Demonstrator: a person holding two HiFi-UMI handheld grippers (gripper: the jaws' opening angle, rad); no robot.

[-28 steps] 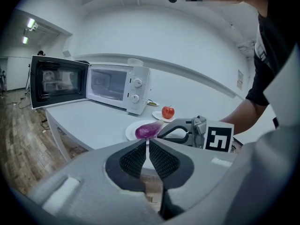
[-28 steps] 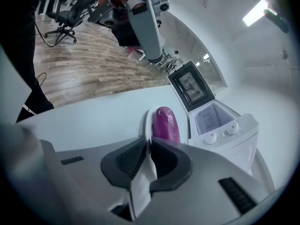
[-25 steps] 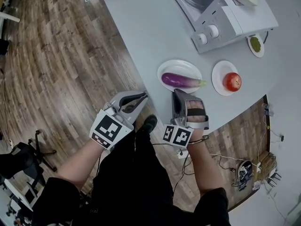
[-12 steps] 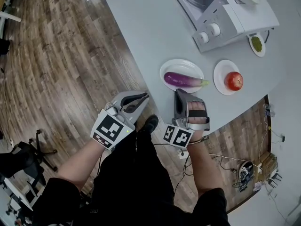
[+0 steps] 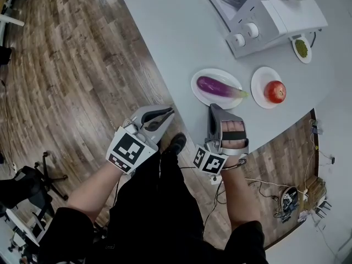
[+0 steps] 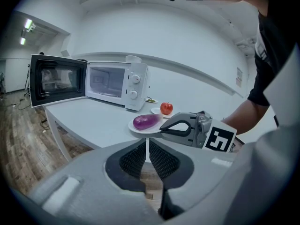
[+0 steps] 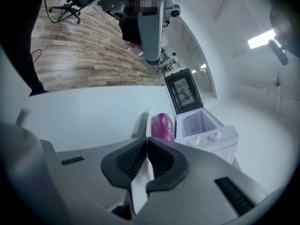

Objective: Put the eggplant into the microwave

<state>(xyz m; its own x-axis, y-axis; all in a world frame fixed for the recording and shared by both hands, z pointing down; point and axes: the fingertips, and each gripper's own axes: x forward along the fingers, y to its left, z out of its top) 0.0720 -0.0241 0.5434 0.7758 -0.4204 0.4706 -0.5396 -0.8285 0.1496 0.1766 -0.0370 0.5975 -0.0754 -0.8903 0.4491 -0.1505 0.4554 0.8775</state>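
A purple eggplant (image 5: 219,86) lies on a white plate (image 5: 204,90) near the table's front edge. Behind it stands the white microwave (image 5: 266,16) with its door (image 6: 57,79) swung open and its cavity (image 6: 106,80) showing. My right gripper (image 5: 211,109) is shut and empty, held just short of the plate and pointing at the eggplant (image 7: 162,124). Over the floor to the left of the table my left gripper (image 5: 166,114) is shut and empty too. From it I see the eggplant (image 6: 146,121) and the right gripper (image 6: 165,128) ahead.
A red apple (image 5: 274,91) on its own white plate (image 5: 258,87) sits right of the eggplant. A small dish of something green (image 5: 301,48) is beside the microwave. The grey table (image 5: 170,32) curves away; wooden floor (image 5: 60,76) and an office chair (image 5: 33,183) lie left.
The eggplant's plate and the apple have slid slightly up and right in the head view. Both grippers stay shut and almost where they were.
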